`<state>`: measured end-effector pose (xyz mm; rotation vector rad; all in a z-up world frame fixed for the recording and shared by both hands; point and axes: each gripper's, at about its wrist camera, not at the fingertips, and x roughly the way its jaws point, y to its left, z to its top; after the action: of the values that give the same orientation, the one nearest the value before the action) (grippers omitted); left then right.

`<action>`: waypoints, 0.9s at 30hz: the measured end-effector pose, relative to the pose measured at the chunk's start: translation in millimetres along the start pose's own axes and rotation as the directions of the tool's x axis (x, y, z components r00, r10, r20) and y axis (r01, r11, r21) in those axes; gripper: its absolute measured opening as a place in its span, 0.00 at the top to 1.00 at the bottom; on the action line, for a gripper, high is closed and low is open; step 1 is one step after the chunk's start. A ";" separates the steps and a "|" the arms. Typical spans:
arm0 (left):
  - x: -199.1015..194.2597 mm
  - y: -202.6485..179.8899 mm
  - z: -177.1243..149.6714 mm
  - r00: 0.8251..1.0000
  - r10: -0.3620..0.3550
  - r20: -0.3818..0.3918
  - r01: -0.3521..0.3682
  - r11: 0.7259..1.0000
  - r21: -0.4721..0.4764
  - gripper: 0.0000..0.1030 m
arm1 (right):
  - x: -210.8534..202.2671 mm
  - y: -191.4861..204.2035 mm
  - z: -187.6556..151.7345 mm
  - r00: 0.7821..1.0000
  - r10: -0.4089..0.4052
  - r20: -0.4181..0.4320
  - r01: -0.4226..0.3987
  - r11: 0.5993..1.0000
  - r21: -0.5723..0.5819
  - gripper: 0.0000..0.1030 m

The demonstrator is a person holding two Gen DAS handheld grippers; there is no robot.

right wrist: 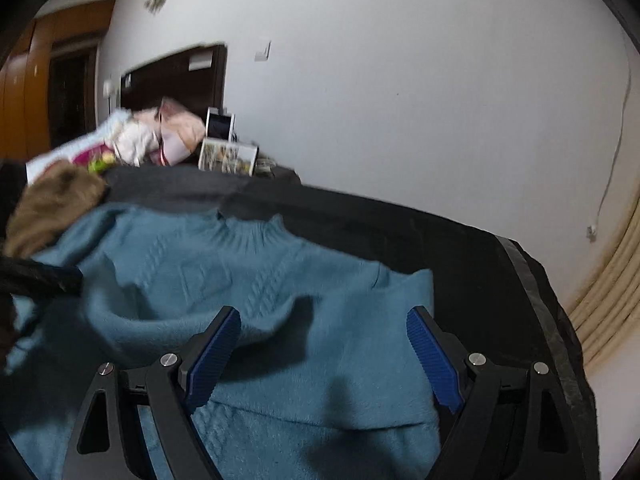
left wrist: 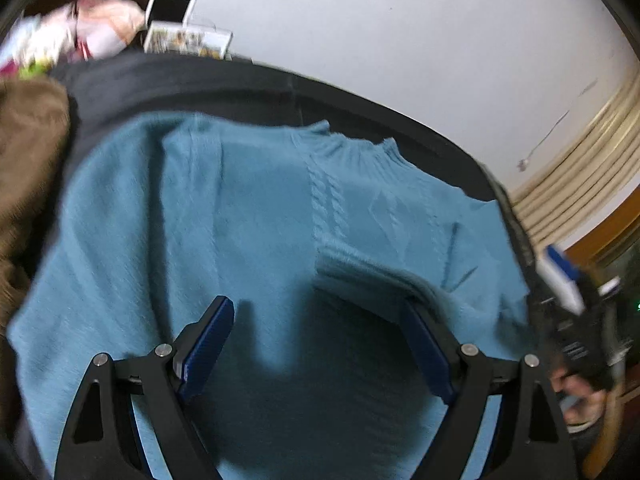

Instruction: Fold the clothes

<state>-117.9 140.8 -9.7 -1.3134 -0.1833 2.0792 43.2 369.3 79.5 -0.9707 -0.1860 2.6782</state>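
Note:
A teal cable-knit sweater lies spread on a dark cloth-covered surface, collar toward the far edge. My left gripper is open just above it; a folded sleeve cuff lies by its right finger. The right gripper shows at the right edge of the left wrist view. In the right wrist view the sweater fills the foreground, with both sleeves folded across the body. My right gripper is open and empty above the right sleeve. The left gripper shows dark and blurred at the left edge.
A brown fuzzy garment lies at the left of the surface, also in the left wrist view. Boxes and a picture frame and pink-white bundles sit at the far left end. A white wall is behind.

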 end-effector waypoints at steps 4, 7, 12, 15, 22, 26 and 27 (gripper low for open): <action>1.6 5.0 -0.1 0.998 -0.057 -0.019 0.056 0.997 -0.054 0.15 | 24.9 17.7 -13.2 0.997 0.023 -0.067 -0.027 0.998 -0.057 0.16; -2.2 10.7 0.0 0.995 -0.096 -0.011 0.094 0.992 -0.087 0.14 | 39.5 22.7 -20.9 0.991 0.077 -0.106 -0.083 0.995 -0.054 0.16; -4.4 26.8 5.5 0.977 -0.210 0.022 0.210 0.955 -0.210 0.12 | 37.6 22.5 -23.5 0.989 0.125 -0.083 -0.129 0.991 -0.043 0.16; 1.6 25.4 12.4 0.970 -0.244 -0.003 0.235 0.941 -0.245 0.09 | 36.4 19.4 -23.6 0.989 0.123 -0.083 -0.125 0.992 -0.029 0.16; 21.7 -1.7 20.7 0.964 -0.246 -0.104 0.222 0.955 -0.198 0.01 | 36.8 17.2 -24.2 0.989 0.121 -0.089 -0.123 0.992 -0.016 0.16; 26.9 -8.5 23.9 0.961 -0.252 -0.113 0.227 0.954 -0.195 0.24 | 35.6 16.4 -24.2 0.989 0.121 -0.085 -0.122 0.992 -0.012 0.16; 29.9 -11.2 24.4 0.959 -0.256 -0.126 0.229 0.954 -0.196 0.32 | 35.3 15.4 -24.3 0.990 0.119 -0.082 -0.120 0.993 -0.007 0.16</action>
<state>-141.7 172.6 -15.4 -1.4678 -0.4527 1.7819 29.5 366.1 36.2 -1.1259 -0.1310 2.7410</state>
